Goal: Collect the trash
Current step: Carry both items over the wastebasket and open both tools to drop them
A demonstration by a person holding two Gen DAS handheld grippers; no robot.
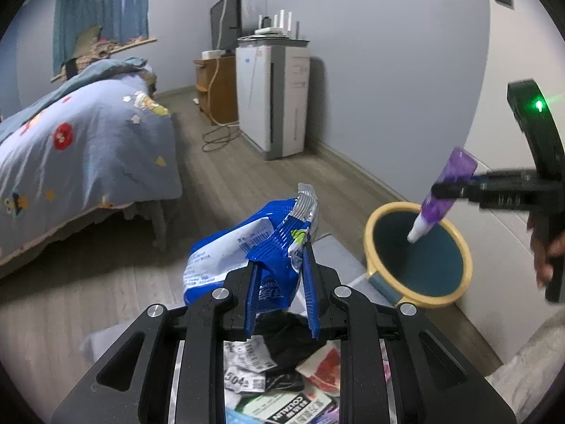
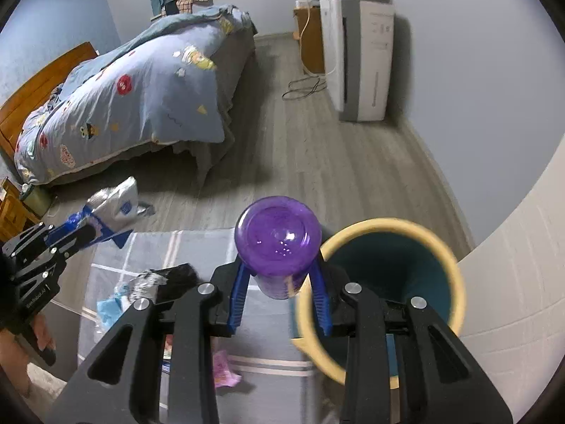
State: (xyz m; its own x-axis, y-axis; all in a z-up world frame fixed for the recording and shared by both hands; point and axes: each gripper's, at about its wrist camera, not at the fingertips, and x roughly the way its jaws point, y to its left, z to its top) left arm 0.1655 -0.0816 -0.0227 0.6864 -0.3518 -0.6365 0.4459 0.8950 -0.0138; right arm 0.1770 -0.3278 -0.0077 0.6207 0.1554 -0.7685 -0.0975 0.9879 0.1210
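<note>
While your left gripper (image 1: 279, 258) has its jaws clenched on the blue snack bag (image 1: 247, 251) above the grey rug (image 2: 197, 247), only its own view shows the litter pile (image 1: 282, 374) beneath. Your right gripper (image 2: 279, 279) grasps the purple bottle (image 2: 278, 236) just beside the yellow-rimmed bin (image 2: 455, 282), cap down over its mouth. Bare floor (image 2: 317, 162) lies open between the bed (image 2: 123, 106) and the wall.

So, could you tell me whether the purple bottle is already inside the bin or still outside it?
Outside: the purple bottle hangs cap-down over the bin, clamped in the right hand-held gripper.
</note>
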